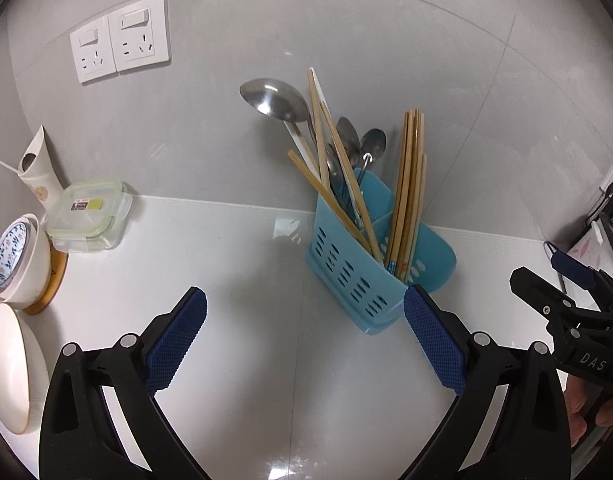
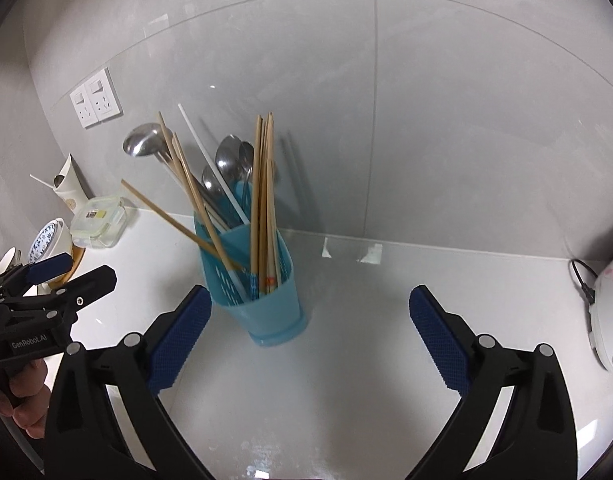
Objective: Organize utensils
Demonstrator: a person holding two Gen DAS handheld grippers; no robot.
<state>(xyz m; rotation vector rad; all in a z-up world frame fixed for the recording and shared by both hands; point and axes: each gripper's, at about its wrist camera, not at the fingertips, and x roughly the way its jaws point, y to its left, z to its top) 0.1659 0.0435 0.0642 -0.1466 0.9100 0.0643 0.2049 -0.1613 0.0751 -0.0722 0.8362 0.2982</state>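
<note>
While you hold both tools low over the white counter (image 1: 226, 280), your left gripper (image 1: 304, 336) is spread wide with nothing between its blue pads (image 1: 178, 340). Your right gripper (image 2: 310, 334) is spread wide too and holds nothing. Just past the pads stands the blue utensil holder (image 2: 266, 312), close to the wall. Wooden chopsticks (image 2: 264, 200) stand straight up in one side of it. More chopsticks, metal spoons (image 2: 226, 160) and a big ladle (image 1: 274, 100) lean out of the other side. Far off on your left sit a clear food box (image 1: 90, 216) and white bowls (image 1: 10, 364). Two wall sockets (image 1: 120, 38) are up behind them.
</note>
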